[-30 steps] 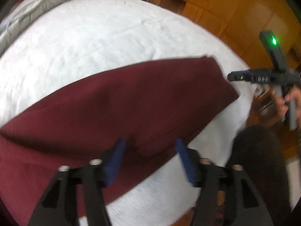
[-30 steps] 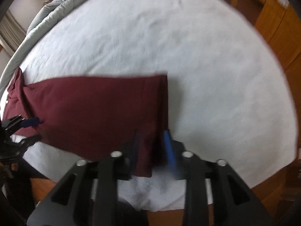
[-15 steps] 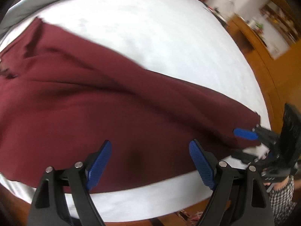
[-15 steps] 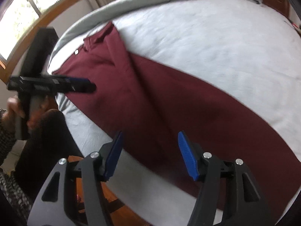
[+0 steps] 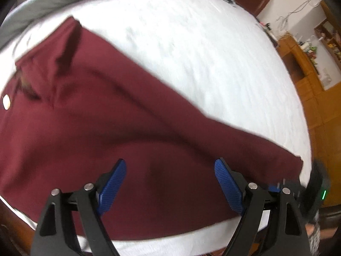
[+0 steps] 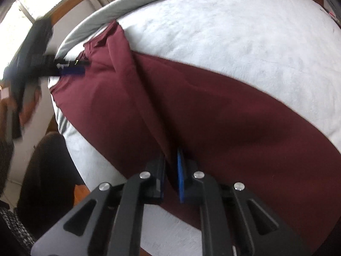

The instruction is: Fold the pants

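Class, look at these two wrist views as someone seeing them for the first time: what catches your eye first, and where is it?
The maroon pants dominate, spread lengthwise across the white bed cover. In the right wrist view, the right gripper is pinched shut on a ridge of the fabric at the near edge. The left gripper is wide open over the cloth, with a pale button at far left.

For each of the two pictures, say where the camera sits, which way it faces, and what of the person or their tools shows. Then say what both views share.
Left wrist: sits on the left gripper, facing across the maroon pants over the white bed; its jaws are open; the right gripper shows at the right edge.
Right wrist: sits on the right gripper, shut on the pants' near edge, facing the waistband end; the left gripper shows there.
Shared: pants, bed, grey blanket.
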`<state>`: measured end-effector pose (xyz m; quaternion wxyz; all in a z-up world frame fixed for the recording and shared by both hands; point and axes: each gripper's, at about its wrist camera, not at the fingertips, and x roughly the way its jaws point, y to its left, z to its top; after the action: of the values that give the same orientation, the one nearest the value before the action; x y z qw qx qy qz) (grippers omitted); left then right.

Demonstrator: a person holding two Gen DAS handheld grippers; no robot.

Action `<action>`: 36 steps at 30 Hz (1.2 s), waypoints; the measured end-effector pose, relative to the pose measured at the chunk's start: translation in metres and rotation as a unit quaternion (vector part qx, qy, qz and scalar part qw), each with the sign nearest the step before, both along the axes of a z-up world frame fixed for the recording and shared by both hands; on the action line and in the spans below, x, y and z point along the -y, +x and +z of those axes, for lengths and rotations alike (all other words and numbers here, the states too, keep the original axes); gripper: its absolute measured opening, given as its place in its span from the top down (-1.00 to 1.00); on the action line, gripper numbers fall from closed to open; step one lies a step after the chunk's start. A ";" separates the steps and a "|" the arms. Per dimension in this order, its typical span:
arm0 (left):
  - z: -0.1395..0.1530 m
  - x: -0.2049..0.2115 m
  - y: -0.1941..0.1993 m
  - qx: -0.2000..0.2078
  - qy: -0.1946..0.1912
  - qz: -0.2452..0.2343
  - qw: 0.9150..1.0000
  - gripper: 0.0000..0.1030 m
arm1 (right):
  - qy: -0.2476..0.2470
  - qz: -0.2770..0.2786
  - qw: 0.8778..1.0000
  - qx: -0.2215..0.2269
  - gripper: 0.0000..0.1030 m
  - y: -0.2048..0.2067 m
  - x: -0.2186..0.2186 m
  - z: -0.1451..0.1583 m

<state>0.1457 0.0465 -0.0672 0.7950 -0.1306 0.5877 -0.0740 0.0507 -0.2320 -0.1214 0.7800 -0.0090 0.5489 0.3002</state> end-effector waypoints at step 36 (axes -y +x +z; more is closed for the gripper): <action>-0.047 -0.008 0.141 -0.295 0.058 0.074 0.951 0.49 | 0.064 -0.020 0.998 -0.022 0.80 0.006 0.021 -0.008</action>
<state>0.2863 0.0549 -0.1137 0.5960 -0.1429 0.7878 0.0612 0.0562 -0.2533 -0.1295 0.7724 0.0585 0.5461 0.3189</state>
